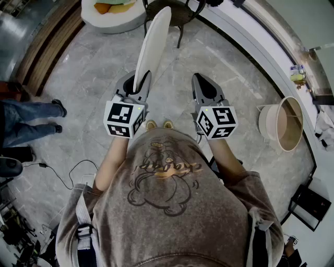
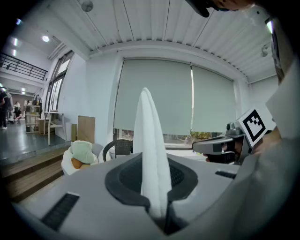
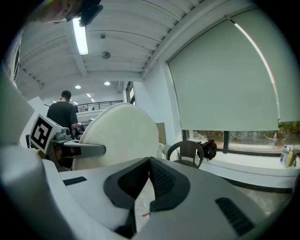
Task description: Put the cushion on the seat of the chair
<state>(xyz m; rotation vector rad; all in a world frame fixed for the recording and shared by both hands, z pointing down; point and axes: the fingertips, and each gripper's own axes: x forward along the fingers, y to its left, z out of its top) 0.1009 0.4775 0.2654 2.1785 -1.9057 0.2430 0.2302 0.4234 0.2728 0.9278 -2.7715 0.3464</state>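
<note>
A flat round white cushion [image 1: 154, 44] stands on edge, pinched at its lower rim by my left gripper [image 1: 140, 86], which is shut on it. In the left gripper view the cushion [image 2: 150, 140] rises edge-on from between the jaws of that gripper [image 2: 157, 206]. The dark wicker chair [image 1: 177, 15] stands on the floor ahead, beyond the cushion's top; its backrest [image 2: 119, 149] shows left of the cushion. My right gripper [image 1: 206, 88] hovers beside the left one, shut and empty. From the right gripper view [image 3: 149, 161] the cushion's broad face [image 3: 119, 136] is at left and the chair [image 3: 187, 152] ahead.
A round white pouf [image 1: 112, 13] with a green and yellow plush sits left of the chair. A round white and wood tub [image 1: 284, 122] lies at right by the long white window ledge [image 1: 250, 41]. A bystander's legs [image 1: 31, 117] and a floor cable [image 1: 62, 174] are at left.
</note>
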